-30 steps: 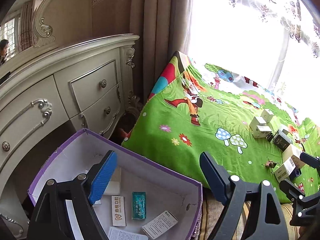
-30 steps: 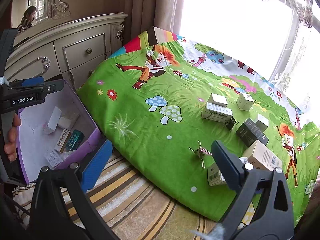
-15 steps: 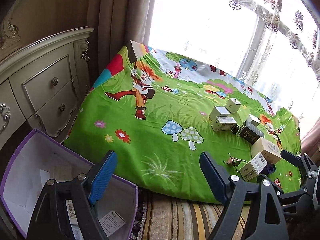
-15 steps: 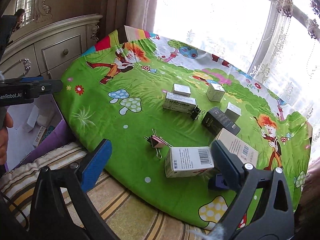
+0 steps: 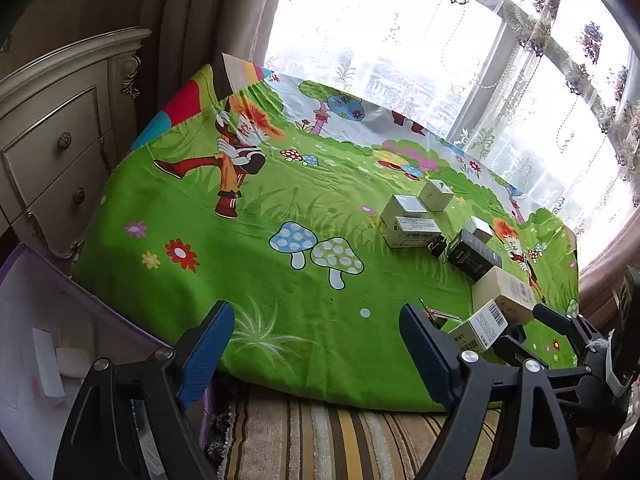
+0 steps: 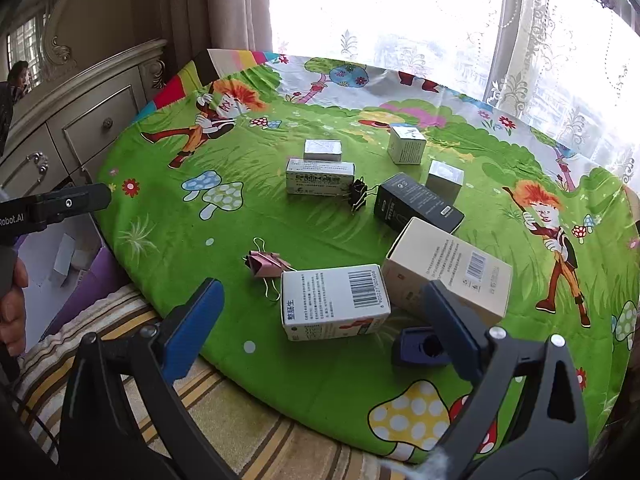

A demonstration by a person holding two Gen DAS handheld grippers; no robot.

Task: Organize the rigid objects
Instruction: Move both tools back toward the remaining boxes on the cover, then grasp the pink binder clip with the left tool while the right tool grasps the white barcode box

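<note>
While I hold both tools over the near edge of the bed, the green cartoon blanket (image 6: 280,240) fills most of each frame, with the cream dresser (image 6: 72,128) at the upper left and the bright curtained window (image 6: 380,8) across the top. At the left edge of both views sits the purple storage box (image 5: 60,320), its white inside holding a few small packets. Below the blanket a striped cover (image 6: 240,420) runs along the bottom of the frame.

On the blanket, right of centre in the right wrist view, lies the beige carton (image 6: 448,268), just beside the white barcode box (image 6: 334,304), which stands closest to my right hand-held gripper (image 6: 316,328). Behind them lies the black box (image 6: 416,204), then a long white box (image 6: 320,176) and three small grey-white cubes, one (image 6: 322,150) behind that long box, one (image 6: 406,144) further right, one (image 6: 445,176) behind the black box. A dark blue holder (image 6: 416,346) rests under the right finger of that tool.

Smaller still, a pink binder clip (image 6: 266,262) lies just left of the barcode box, and a black binder clip (image 6: 358,194) sits between the long white box and the black one.

My left hand-held gripper (image 5: 316,344) has its blue pads spread wide with nothing between them; the right one is spread wide too, the barcode box seen between its pads but not pinched.
</note>
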